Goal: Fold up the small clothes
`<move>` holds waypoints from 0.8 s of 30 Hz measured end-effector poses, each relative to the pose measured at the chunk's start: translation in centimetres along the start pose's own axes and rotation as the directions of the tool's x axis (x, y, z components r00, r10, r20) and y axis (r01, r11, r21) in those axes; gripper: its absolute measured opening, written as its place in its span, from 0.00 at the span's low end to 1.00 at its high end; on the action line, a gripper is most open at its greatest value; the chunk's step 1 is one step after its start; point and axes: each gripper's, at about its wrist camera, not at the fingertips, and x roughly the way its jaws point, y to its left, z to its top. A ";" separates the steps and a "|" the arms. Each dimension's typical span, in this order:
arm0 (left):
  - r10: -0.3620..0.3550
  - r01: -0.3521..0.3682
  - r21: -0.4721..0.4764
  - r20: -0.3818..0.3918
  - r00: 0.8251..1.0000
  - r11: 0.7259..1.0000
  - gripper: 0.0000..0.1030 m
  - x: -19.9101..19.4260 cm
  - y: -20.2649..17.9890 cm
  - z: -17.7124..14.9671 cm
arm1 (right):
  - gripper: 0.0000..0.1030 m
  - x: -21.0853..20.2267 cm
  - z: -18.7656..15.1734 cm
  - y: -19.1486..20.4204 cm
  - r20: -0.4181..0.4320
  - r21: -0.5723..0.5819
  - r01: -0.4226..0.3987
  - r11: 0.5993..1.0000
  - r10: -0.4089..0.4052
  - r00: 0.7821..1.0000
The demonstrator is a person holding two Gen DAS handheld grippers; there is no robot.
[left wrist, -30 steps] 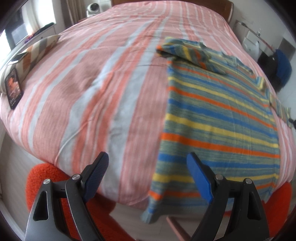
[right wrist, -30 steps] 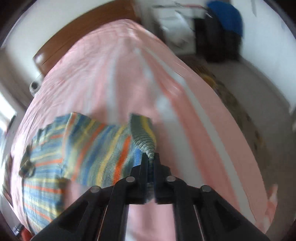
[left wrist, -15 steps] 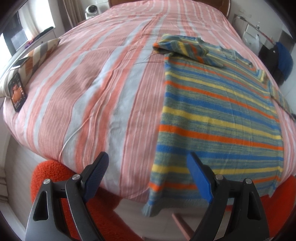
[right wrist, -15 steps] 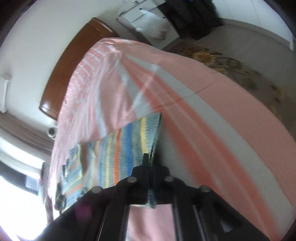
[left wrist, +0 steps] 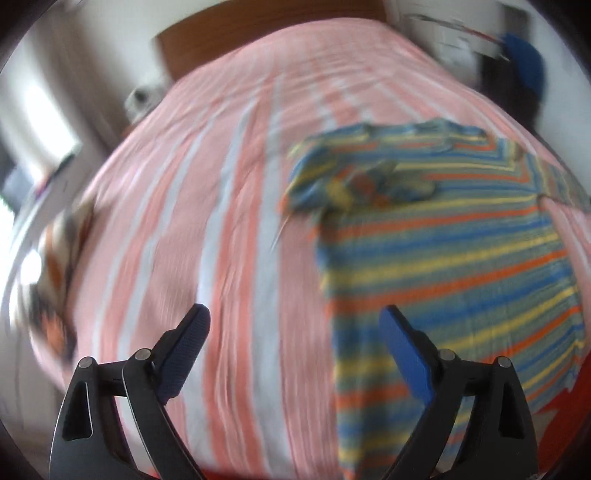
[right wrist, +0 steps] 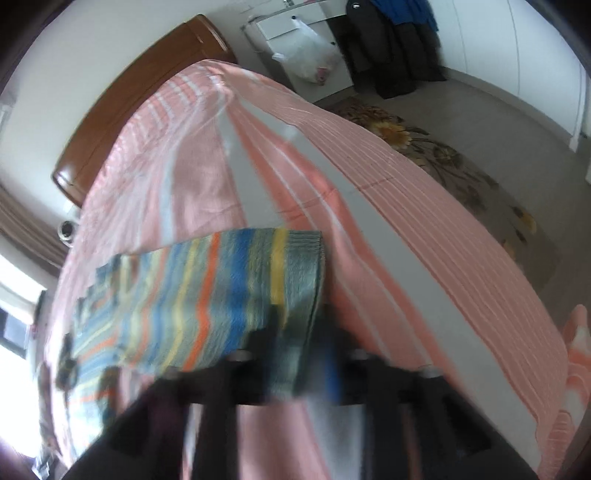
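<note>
While our right gripper (right wrist: 299, 354) is blurred and its jaws are opening, the ribbed cuff of the striped sweater (right wrist: 207, 295) lies between them, whether touched we cannot tell. That knit, banded blue, yellow, orange and grey-green, lies flat on the pink-striped bedspread (left wrist: 229, 206), one sleeve folded across its chest. Our left gripper (left wrist: 295, 332) hangs angled downward over the bedspread beside the sweater's edge, jaws spreading, gripping nothing.

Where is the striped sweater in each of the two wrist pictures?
Left wrist: striped sweater spread flat, right half of picture.
Right wrist: it fills the lower left, its cuff end near the blurred fingers.
Shared landmark: wooden headboard beyond the bed.
</note>
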 end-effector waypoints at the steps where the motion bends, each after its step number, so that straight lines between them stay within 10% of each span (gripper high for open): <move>1: 0.000 0.000 0.057 0.011 1.000 0.998 0.91 0.5 -0.9 1.2 | 0.64 -1.2 -0.4 0.4 0.022 -0.027 0.033 0.999 -0.033 0.999; 4: -0.004 -0.011 0.284 0.055 0.998 0.959 0.91 3.2 -4.2 5.2 | 0.65 -4.3 -2.1 1.7 0.058 -0.102 0.044 0.994 -0.039 0.998; 9: -0.277 0.284 0.058 -0.107 0.955 0.957 0.91 9.9 -1.9 12.5 | 0.65 -7.7 -7.8 5.7 0.038 -0.233 -0.041 0.972 0.051 0.998; 14: -0.343 0.378 0.128 -0.230 0.911 0.917 0.85 13.7 -5.5 11.8 | 0.65 -7.9 -14.0 9.1 0.000 -0.291 -0.105 0.951 0.110 0.994; 20: -0.488 0.567 0.415 -0.289 0.824 0.712 0.79 7.7 -7.9 5.8 | 0.65 -7.2 -18.4 12.1 -0.008 -0.429 -0.096 0.898 0.102 0.995; 22: -0.469 0.554 0.465 -0.295 0.832 0.691 0.79 6.1 -7.1 4.3 | 0.65 -7.4 -19.3 12.8 0.014 -0.485 -0.078 0.871 0.096 0.995; 24: -0.424 0.503 0.452 -0.272 0.864 0.736 0.79 5.9 -5.8 4.1 | 0.65 -7.4 -19.7 13.1 0.029 -0.505 -0.074 0.860 0.102 0.994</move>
